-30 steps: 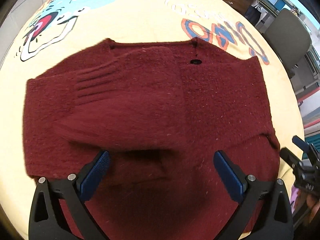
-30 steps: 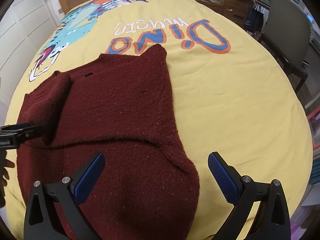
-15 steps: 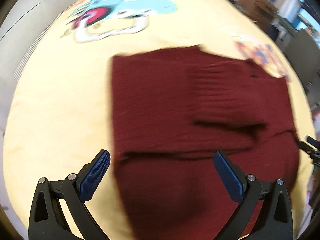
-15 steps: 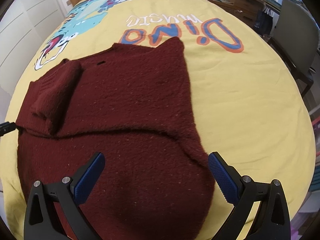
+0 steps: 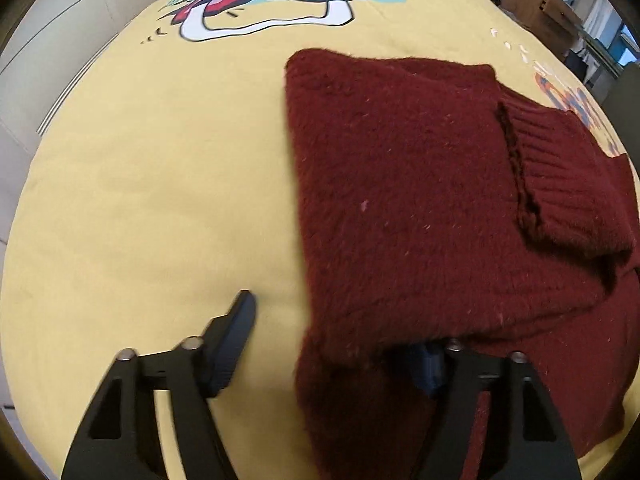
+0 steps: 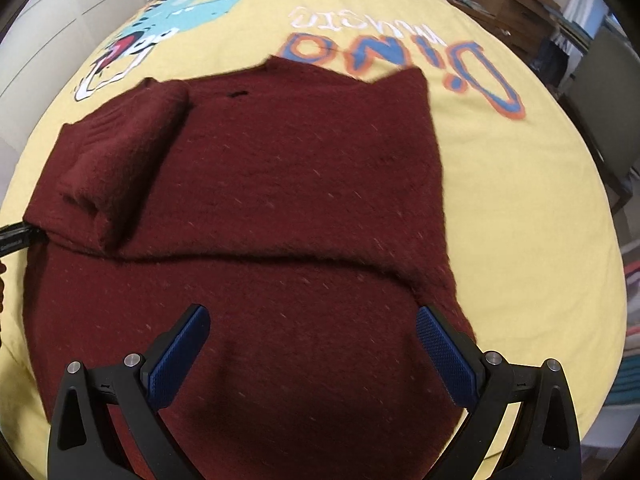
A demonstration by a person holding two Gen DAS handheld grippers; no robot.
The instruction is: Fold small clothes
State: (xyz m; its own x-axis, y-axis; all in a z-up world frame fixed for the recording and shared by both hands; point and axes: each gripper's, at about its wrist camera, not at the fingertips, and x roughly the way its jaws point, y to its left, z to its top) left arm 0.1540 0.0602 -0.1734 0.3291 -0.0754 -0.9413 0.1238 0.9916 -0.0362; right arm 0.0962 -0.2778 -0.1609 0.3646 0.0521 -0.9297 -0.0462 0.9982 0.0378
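Left wrist view: our left gripper (image 5: 332,340) has just been closing its jaws across the maroon sweater's (image 5: 440,208) left edge on the yellow bedspread (image 5: 140,200), probably to lift a fold. Our right gripper (image 6: 312,352) hovers wide open, empty, over its lower part.

bare yellow bedspread (image 5: 152,184) left of maroon sweater (image 5: 420,208), chair (image 6: 600,92) far right
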